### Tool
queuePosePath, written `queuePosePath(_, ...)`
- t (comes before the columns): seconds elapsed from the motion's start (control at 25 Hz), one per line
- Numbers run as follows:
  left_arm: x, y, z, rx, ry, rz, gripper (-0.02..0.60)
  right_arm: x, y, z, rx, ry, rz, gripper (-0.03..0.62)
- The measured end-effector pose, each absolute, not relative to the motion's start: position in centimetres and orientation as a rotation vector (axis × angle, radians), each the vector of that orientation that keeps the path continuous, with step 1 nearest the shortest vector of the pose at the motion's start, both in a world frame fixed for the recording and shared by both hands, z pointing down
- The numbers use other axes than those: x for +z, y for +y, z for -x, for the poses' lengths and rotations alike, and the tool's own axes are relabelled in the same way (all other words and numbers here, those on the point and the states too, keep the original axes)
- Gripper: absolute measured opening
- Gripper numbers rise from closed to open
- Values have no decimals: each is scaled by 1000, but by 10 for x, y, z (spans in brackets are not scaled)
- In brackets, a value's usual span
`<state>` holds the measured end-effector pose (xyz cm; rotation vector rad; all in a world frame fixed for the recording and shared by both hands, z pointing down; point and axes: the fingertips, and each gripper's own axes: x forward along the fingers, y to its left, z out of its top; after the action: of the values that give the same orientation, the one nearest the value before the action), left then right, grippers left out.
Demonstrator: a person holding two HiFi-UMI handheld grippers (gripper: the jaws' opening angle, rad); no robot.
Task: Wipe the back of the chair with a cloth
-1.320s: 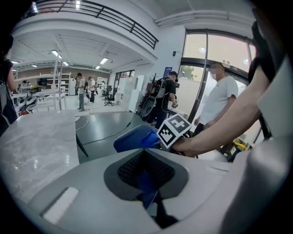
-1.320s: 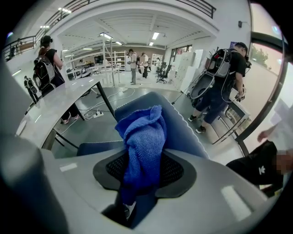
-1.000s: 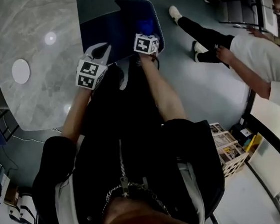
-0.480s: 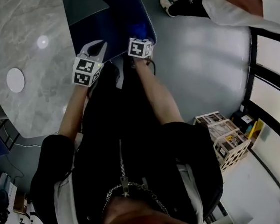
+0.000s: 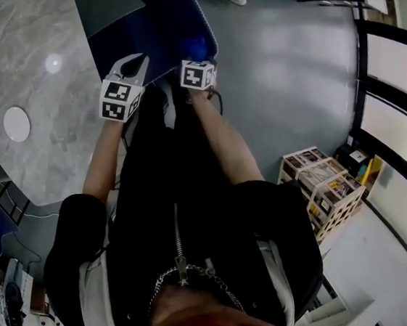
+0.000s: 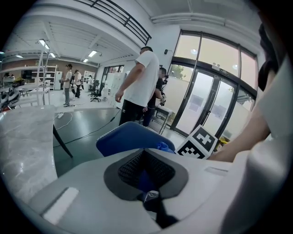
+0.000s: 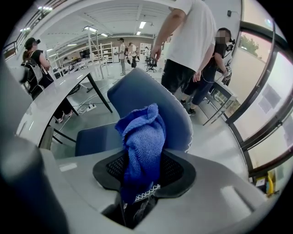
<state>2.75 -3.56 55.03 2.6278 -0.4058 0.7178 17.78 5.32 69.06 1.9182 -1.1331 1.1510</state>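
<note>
The blue chair (image 5: 169,13) stands at the table's edge, its backrest (image 7: 137,91) curving up just beyond my right gripper (image 7: 144,171). That gripper is shut on a bunched blue cloth (image 7: 142,137), which sticks up in front of the backrest; in the head view the cloth (image 5: 201,47) lies against the chair's right side. My left gripper (image 6: 146,169) hovers to the left, with its jaws together and nothing clearly held. From there the backrest (image 6: 130,137) shows ahead, with the right gripper's marker cube (image 6: 201,141) beside it.
A grey marble table (image 5: 24,62) with a white disc (image 5: 16,123) lies to the left. Wooden crates (image 5: 323,189) stand on the floor to the right. A person in a white shirt (image 7: 190,41) stands just behind the chair, with others farther back. Glass doors (image 6: 206,100) close off the right side.
The head view has swung, and the person in white at the right is now out of it. Both grippers keep their places by the chair, the right one still holding the cloth.
</note>
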Motion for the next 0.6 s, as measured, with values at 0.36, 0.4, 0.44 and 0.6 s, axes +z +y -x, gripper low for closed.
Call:
queuePosePath(0.36, 556, -39, -15, 689, -482, -2595, 11, 695, 72, -162, 1128, -1176, -1831, 153)
queuePosePath(0.4, 556, -39, -13, 686, -495, -2589, 11, 693, 70, -160, 1118, -1196, -1829, 153)
queuePosePath(0.44, 557, -39, -11, 684, -508, -2584, 11, 690, 65, -157, 1102, -1232, -1827, 153)
queuePosePath(0.6, 560, -45, 0, 676, -566, -2556, 11, 684, 36, -137, 998, -1423, -1769, 153)
